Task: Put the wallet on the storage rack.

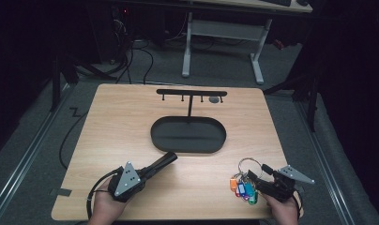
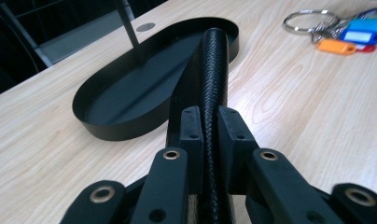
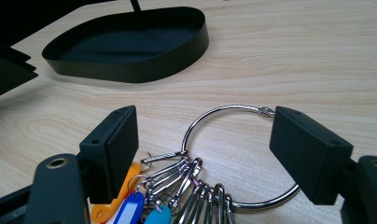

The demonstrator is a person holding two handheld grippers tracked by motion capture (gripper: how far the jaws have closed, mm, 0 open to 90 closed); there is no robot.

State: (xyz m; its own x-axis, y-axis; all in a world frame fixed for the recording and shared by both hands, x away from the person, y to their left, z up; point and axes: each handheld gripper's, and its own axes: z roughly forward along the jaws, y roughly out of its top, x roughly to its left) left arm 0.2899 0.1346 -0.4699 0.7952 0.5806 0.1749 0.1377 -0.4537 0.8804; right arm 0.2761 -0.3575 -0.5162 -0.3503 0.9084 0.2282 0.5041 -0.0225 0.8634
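My right gripper (image 3: 203,154) has its jaws spread either side of the steel key ring (image 3: 233,156), whose coloured tags (image 1: 244,190) lie near the wooden table's (image 1: 131,122) front right. My left gripper (image 2: 213,42) is pressed together, pointing at the black oval tray (image 2: 126,93). Grey floor surrounds the table.

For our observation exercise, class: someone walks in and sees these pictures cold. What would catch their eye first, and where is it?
The bunch of bright plastic key tags on a big steel ring stands out, lying at the near right of the pale wooden table, with the open right gripper straddling the ring. Next comes the black oval metal tray with its T-shaped hook stand at the table's middle. The shut left gripper points toward it.
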